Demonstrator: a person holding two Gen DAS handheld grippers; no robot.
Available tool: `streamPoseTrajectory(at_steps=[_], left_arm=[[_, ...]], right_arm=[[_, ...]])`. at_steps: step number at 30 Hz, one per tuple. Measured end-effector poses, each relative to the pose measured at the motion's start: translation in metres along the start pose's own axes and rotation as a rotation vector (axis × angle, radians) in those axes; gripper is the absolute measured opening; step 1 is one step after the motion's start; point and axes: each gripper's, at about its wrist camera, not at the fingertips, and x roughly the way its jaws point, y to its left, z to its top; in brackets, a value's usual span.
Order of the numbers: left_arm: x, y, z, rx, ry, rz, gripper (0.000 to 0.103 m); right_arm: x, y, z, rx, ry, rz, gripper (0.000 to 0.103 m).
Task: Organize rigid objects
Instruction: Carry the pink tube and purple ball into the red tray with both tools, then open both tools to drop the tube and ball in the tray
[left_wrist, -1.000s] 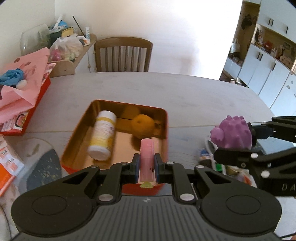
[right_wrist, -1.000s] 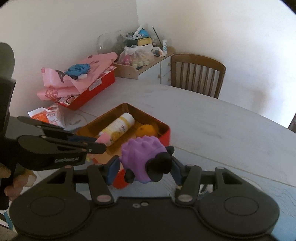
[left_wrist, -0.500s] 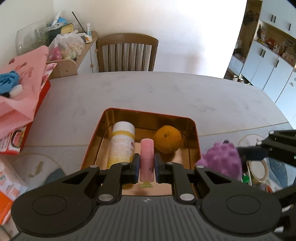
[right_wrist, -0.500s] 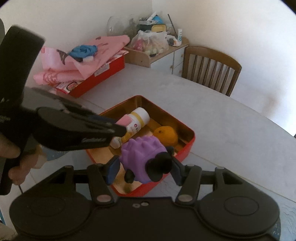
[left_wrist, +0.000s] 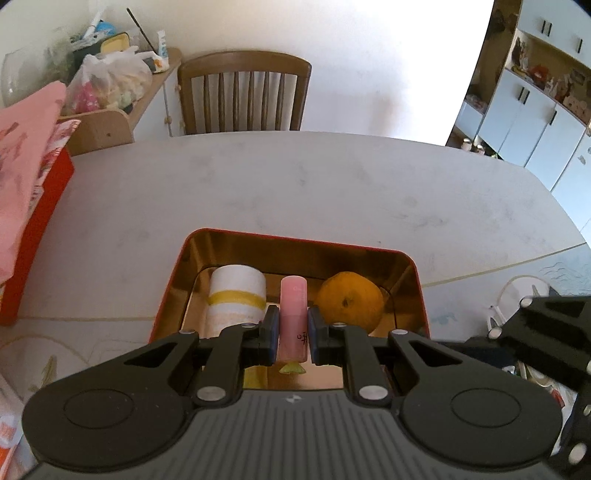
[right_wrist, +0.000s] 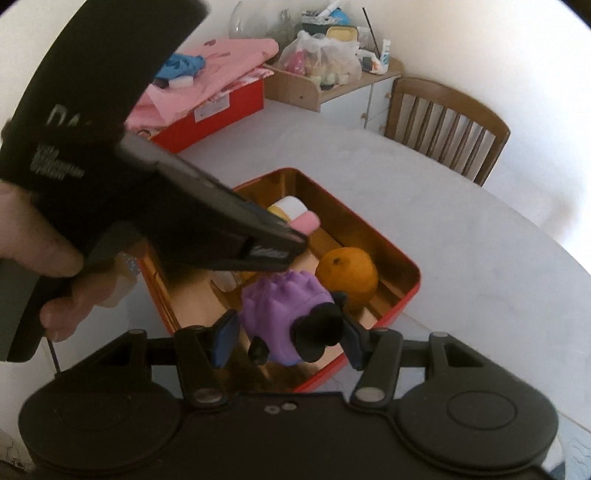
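Left tool (left_wrist: 291, 330): clenched on a pink tube (left_wrist: 293, 314), pads pressing both sides, the tube held end-on above the red tin (left_wrist: 419, 291). Right tool (right_wrist: 288, 334): clamped on a purple spiky toy (right_wrist: 284, 314) with black parts, gripped across its width and held over the near corner of the same tin. In the right wrist view the left tool and the hand (right_wrist: 37, 254) carrying it cross the frame above the tin's left half.

Step in hand, as judged: delivery. Both items are carried over the tin and neither has been set down.

Container contents: the tin stands on the tabletop (left_wrist: 295, 184) and holds a white bottle with a yellow band (left_wrist: 236, 299), lying on its side at the left, and an orange (left_wrist: 349, 301) at the right. The tube hangs over the gap between them. The tin floor nearer the camera appears bare, though the tools hide much of it.

Next move, as judged: lower the tube into the gap without striking bottle or orange, then release. The toy needs the free near corner; the two tools are close together, so one should go first.

A red box (right_wrist: 210, 110) with pink cloth sits well apart at the tabletop's far edge.
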Motion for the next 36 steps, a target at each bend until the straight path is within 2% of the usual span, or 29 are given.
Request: streamPoseTrajectory(at_steps=[7,15,20,28,36], left_arm=[[0.024,0.004,0.008,-0.019,0.041,0.002,0.016],[0.041,0.007,0.009,-0.024,0.077,0.001,0.016],[0.051,0.008,0.008,-0.036,0.108,-0.001,0.016],[0.053,0.009,0.006,-0.037,0.116,0.012,0.016],[0.042,0.012,0.003,-0.064,0.107,0.01,0.016]], right_arm=[[0.019,0.005,0.0,-0.024,0.028,-0.005,0.057],[0.033,0.002,-0.004,0.005,0.047,0.007,0.057],[0.037,0.009,-0.006,-0.039,0.05,-0.018,0.058],[0.032,0.009,-0.004,-0.004,0.042,0.001,0.061],[0.013,0.011,-0.008,0.036,-0.004,-0.005,0.064]])
